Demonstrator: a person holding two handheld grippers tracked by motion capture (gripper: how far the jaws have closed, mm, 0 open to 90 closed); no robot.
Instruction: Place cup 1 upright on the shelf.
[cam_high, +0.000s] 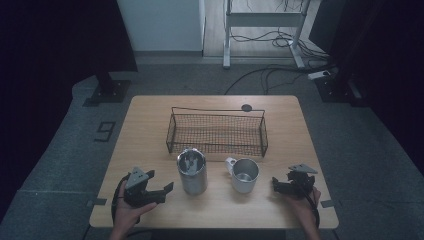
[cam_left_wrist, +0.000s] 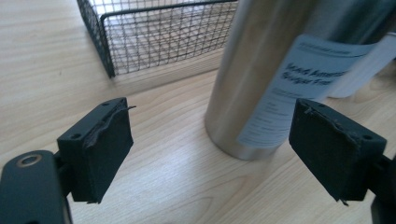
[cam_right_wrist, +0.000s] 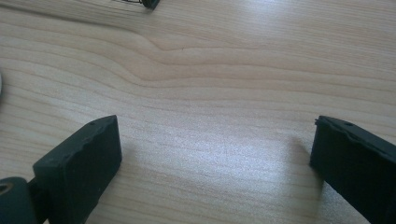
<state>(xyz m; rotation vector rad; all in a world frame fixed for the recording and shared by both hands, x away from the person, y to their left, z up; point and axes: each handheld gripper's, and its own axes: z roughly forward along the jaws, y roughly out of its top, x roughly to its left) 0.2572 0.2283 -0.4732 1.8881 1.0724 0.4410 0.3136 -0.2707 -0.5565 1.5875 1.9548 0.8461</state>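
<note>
A tall steel tumbler (cam_high: 192, 172) with a white label stands upright on the wooden table (cam_high: 150, 115), in front of a black wire basket (cam_high: 220, 147). To its right stands a steel mug (cam_high: 244, 175) with a pale handle. My left gripper (cam_high: 161, 181) hovers just left of the tumbler, open. In the left gripper view the tumbler (cam_left_wrist: 261, 70) stands ahead and to the right of the gripper (cam_left_wrist: 210, 154), apart from both pads. My right gripper (cam_high: 281, 181) rests right of the mug, open, with bare table between its jaws (cam_right_wrist: 215, 163).
The basket (cam_left_wrist: 159, 32) holds nothing that I can see and spans the table's middle behind both vessels. A small dark disc (cam_high: 246, 107) lies near the far edge. Beyond the table are a white frame's legs and loose cables on the floor.
</note>
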